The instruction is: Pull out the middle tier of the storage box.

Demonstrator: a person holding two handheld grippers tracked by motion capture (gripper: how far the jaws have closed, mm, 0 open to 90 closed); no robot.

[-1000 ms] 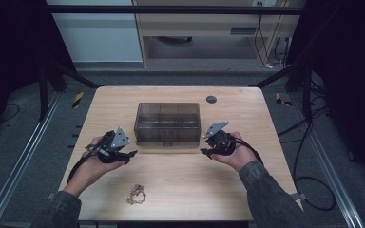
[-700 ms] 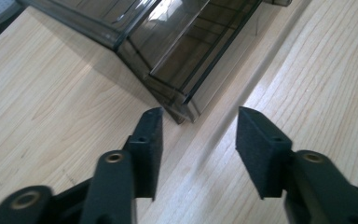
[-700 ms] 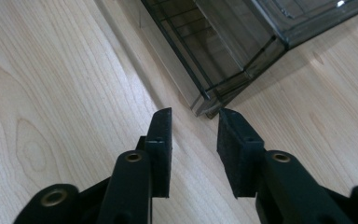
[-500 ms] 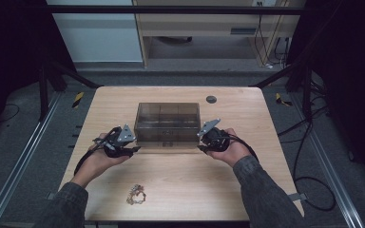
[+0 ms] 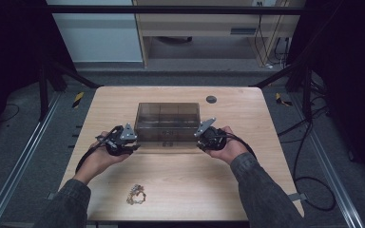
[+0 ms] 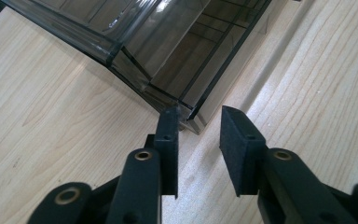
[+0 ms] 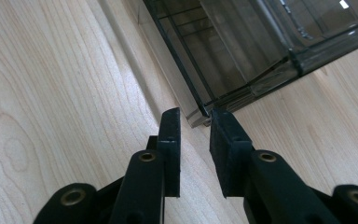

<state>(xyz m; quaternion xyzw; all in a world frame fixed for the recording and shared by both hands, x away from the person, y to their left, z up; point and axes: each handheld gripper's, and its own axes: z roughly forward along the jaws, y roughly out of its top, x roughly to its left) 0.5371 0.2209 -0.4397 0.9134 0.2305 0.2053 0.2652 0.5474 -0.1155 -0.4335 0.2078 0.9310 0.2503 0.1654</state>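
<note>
Beside the left tongs (image 5: 132, 140), a trinket (image 5: 136, 194) shows from above

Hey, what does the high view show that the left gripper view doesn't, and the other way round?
High view: the right gripper at the smoky clear box's other near corner, a small gold chain near the wooden table's front edge, a dark round disc behind the box. Left gripper view: close up, the left gripper straddles the box's corner lip, pads not clamped yet. Shared: box and table; both grippers' jaws have just been closing.
</note>
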